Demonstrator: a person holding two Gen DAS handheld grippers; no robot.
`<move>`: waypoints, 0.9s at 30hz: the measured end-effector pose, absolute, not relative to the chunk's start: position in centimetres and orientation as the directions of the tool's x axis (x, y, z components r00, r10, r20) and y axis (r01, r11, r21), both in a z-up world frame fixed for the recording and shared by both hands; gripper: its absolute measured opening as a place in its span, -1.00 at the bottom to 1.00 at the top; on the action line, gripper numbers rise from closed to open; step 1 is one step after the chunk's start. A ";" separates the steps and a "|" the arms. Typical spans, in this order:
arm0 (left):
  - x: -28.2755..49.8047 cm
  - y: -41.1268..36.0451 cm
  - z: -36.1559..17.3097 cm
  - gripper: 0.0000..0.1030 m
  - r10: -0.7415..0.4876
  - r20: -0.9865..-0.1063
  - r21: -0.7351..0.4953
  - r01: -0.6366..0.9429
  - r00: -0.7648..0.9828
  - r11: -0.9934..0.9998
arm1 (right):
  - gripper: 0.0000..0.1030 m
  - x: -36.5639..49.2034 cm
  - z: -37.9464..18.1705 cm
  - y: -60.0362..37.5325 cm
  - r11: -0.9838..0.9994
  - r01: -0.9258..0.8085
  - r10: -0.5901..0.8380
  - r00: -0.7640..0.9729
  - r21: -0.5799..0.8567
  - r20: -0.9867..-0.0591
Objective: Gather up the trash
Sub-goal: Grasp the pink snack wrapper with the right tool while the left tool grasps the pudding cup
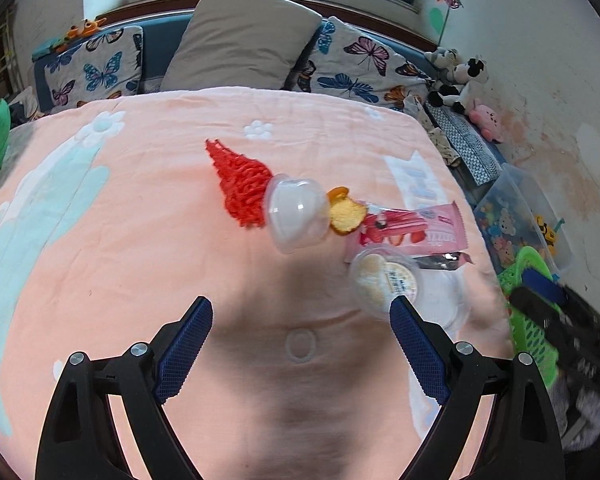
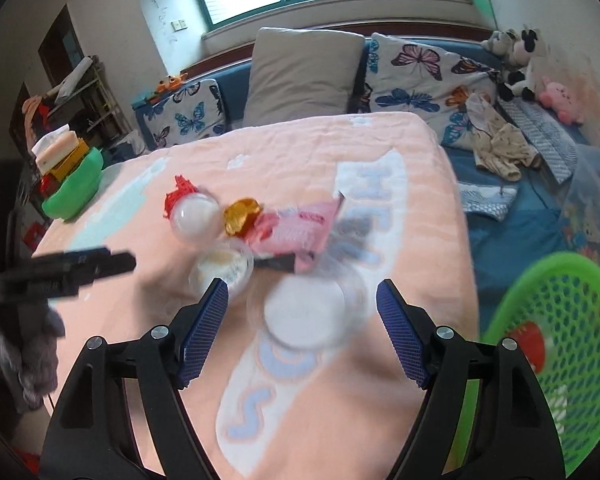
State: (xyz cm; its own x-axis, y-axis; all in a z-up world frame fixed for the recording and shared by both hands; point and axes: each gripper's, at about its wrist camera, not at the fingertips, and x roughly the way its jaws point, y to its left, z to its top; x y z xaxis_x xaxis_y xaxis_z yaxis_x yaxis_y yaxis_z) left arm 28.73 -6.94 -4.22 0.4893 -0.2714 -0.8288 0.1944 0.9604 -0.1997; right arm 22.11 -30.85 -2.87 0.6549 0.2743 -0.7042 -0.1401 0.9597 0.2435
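Note:
Trash lies in a cluster on the pink blanket (image 1: 140,240): a red mesh net (image 1: 240,182), a clear plastic cup (image 1: 296,216), a gold-orange wrapper (image 1: 346,210), a pink snack wrapper (image 1: 412,230), a lidded clear container (image 1: 384,280) and a clear lid (image 2: 304,314). My left gripper (image 1: 300,312) is open and empty, short of the cluster. My right gripper (image 2: 300,294) is open, its fingers either side of the blurred clear lid, not closed on it. A green mesh basket (image 2: 560,320) sits at the right, with a red item inside.
Pillows (image 1: 240,40) and butterfly cushions (image 1: 364,64) line the headboard. Plush toys (image 1: 460,80) and a clear toy box (image 1: 520,220) are at the right. A green bowl with stacked items (image 2: 76,184) sits off the bed's left. The left gripper shows in the right wrist view (image 2: 80,268).

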 end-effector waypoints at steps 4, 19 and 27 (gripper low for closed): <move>28.9 -6.2 -4.8 0.69 -0.272 -0.832 -0.206 0.186 0.483 0.961 | 0.49 24.8 -3.3 -30.5 0.950 -0.130 0.300 0.639 0.286 -0.708; 29.6 -6.6 -6.1 0.69 -0.299 -0.835 -0.220 0.219 0.461 0.951 | 0.29 31.4 -7.5 -30.8 0.890 -0.029 0.395 0.546 0.455 -0.738; 29.7 -8.0 -6.8 0.69 -0.298 -0.843 -0.199 0.254 0.449 0.946 | -0.29 31.4 -7.6 -31.4 0.858 -0.033 0.447 0.541 0.513 -0.712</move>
